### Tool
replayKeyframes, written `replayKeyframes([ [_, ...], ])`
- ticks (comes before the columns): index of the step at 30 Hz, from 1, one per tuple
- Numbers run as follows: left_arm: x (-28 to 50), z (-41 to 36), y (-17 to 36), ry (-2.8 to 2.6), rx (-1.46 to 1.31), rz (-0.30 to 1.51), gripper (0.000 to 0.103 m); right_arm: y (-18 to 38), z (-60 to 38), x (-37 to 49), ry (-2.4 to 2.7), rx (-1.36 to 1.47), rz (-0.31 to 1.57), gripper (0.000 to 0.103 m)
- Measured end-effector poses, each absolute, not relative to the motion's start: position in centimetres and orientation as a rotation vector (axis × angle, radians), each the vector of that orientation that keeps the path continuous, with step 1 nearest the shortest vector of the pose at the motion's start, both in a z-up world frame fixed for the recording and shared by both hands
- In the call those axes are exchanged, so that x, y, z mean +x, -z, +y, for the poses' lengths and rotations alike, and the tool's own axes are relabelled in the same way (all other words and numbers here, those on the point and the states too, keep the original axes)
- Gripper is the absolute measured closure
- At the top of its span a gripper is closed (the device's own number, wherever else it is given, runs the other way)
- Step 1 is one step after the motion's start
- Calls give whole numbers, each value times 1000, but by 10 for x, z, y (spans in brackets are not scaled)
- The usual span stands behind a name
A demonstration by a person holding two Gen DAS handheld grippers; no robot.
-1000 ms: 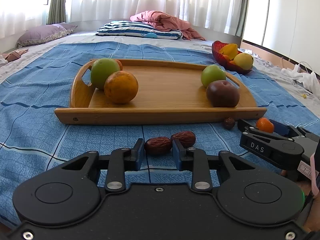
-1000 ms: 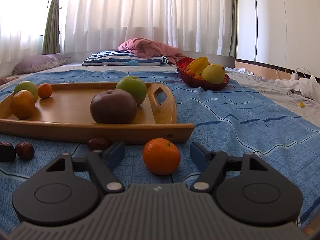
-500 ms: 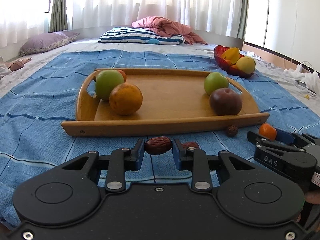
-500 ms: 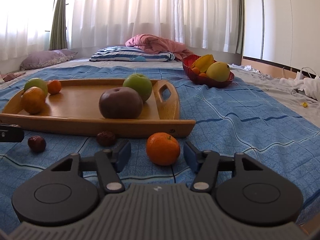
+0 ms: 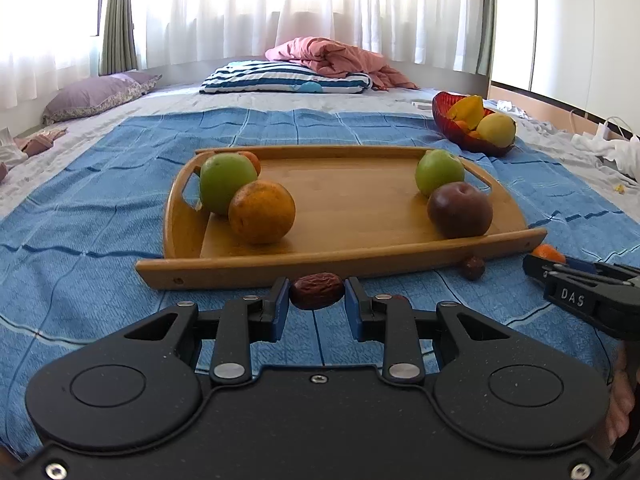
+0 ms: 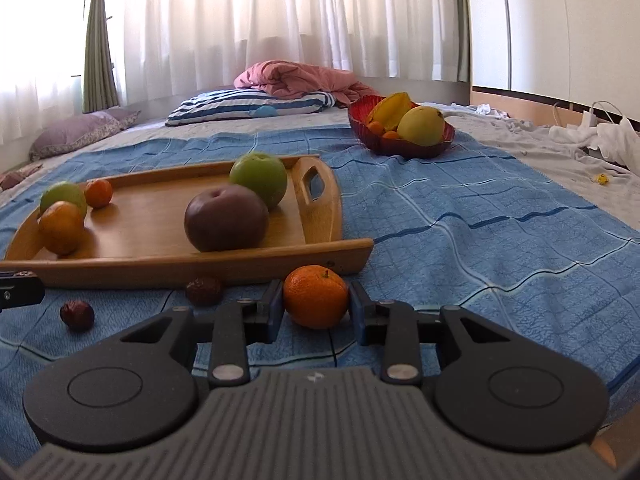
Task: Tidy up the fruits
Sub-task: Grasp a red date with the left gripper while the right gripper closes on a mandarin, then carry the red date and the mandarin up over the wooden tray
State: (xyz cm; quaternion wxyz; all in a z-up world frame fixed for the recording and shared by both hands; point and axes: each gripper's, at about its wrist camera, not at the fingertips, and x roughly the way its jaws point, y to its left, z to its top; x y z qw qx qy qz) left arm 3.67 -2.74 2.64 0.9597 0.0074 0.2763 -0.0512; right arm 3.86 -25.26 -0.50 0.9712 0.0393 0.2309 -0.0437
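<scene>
Far left on the bed lies a purple pillow (image 5: 96, 94), with a striped pillow (image 5: 286, 78) and a crumpled pink quilt (image 5: 340, 58) further along near the curtains. A blue checked blanket (image 5: 80, 216) covers the near part of the bed, and a wooden tray (image 5: 348, 268) with cut-out handles rests on it. At the tray's left end a green apple (image 5: 224, 184) sits behind a large orange (image 5: 262, 212), touching it, with a small tangerine (image 6: 99, 193) just behind the apple. At the tray's right end a second green apple (image 5: 439, 172) stands behind a dark purple-brown fruit (image 5: 460, 210).

In front of the tray's near rail, the left gripper (image 5: 317, 298) is clamped on a dried red date (image 5: 317, 291), the blue pads pressing its two ends; the date's long axis lies crosswise, from pad to pad, about parallel to the tray's rail. Two more dates lie on the blanket to the right of it: one (image 6: 77, 314) well in front of the rail and one (image 6: 204, 290) just below it.

Further right, the right gripper (image 6: 316, 300) has just been closing its jaws, and its pads now touch both sides of a mandarin (image 6: 316, 296), stem end up and slightly away from the camera, sitting just off the tray's near right corner. Beyond, a red bowl (image 6: 400, 146) holds a starfruit, a yellow fruit and small oranges.
</scene>
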Motion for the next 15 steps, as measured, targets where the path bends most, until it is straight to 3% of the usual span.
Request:
replayKeyframes([
  [15, 59, -8, -66, 141, -29, 498, 75, -48, -242, 56, 12, 92, 356, 64],
])
